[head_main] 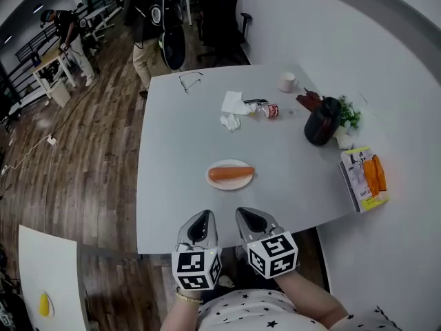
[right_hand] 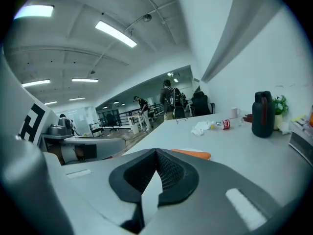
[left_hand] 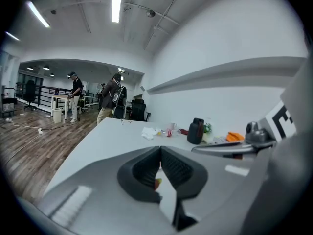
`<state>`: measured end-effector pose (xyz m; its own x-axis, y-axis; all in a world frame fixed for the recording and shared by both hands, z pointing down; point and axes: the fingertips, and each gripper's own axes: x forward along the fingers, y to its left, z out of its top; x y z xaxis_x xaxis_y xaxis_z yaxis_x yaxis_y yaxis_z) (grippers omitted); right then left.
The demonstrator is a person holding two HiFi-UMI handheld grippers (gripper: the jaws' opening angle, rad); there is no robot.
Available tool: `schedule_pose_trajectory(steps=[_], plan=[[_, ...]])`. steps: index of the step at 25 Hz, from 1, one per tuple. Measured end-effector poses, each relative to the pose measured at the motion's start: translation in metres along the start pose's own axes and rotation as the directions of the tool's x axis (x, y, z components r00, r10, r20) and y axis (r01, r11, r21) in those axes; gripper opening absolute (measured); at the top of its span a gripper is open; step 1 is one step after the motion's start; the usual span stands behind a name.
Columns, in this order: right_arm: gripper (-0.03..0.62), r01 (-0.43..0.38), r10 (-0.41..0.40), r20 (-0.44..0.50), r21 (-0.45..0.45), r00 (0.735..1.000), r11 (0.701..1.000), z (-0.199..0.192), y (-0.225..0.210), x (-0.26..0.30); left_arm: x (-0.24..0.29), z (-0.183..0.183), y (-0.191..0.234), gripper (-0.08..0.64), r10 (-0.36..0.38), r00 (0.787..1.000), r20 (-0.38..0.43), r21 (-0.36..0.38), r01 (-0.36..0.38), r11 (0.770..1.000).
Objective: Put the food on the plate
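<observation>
Open-plan office with a wood floor, and people standing far back by the desks. You face a pale grey surface [head_main: 172,157]. Near its middle sits a small white plate [head_main: 218,182], and a long orange piece of food [head_main: 231,173] already lies across it, fully on the plate.

Your left tongs [head_main: 200,223] and right tongs [head_main: 253,219] hang side by side at the near edge of the surface, well apart from the plate. Both pairs are closed together with nothing gripped between them.

Farther back stand a black bottle [head_main: 321,123], crumpled tissues [head_main: 235,103], a small can [head_main: 271,110], a cup [head_main: 287,82] and, at the right edge, a box [head_main: 364,178].

As a judgement, the task looks finished, since no other loose food shows.
</observation>
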<state>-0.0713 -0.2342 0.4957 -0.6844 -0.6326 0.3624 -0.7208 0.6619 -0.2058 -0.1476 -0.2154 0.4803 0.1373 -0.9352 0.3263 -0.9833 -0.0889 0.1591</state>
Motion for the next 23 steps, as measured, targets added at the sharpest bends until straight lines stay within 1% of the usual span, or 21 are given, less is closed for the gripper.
schedule_pose_trajectory(steps=[5, 14, 23], plan=[[-0.002, 0.015, -0.015, 0.018, -0.005, 1.000, 1.000, 0.002, 0.010, -0.010, -0.014, 0.000, -0.004, 0.008, -0.014, 1.000, 0.002, 0.019, 0.014, 1.000], [-0.002, -0.019, 0.021, 0.040, -0.032, 0.999, 0.999, 0.012, 0.026, -0.012, -0.020, 0.009, -0.006, 0.008, -0.020, 1.000, 0.018, 0.030, 0.019, 0.999], [-0.002, -0.025, 0.028, 0.052, -0.049, 0.998, 0.998, 0.019, 0.026, -0.010, -0.018, 0.014, -0.007, 0.008, -0.016, 0.999, 0.037, 0.033, 0.015, 0.999]])
